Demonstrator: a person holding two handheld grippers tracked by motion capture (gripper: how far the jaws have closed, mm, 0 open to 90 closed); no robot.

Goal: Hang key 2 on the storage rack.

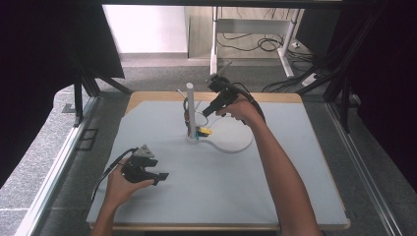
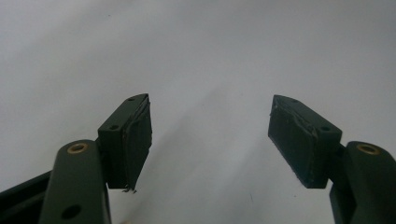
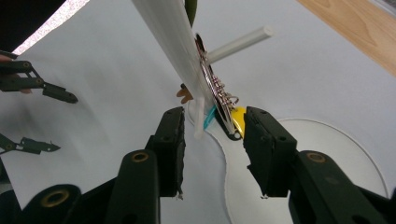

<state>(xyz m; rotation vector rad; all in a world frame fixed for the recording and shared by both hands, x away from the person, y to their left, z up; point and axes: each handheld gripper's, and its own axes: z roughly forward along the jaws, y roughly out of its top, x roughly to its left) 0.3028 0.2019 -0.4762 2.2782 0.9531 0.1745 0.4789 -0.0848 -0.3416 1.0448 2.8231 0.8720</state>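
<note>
Gaping right gripper (image 3: 212, 149) astride white post (image 3: 173, 42), left gripper (image 2: 210, 140) wide, empty; no legible writing.

Upright white stand (image 1: 190, 112) with hanging keyrings (image 3: 219, 91)

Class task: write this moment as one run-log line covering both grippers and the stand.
left gripper: open, low over mat | right gripper: open, jaws either side of stand | hanging trinkets: on stand, ungripped
</note>
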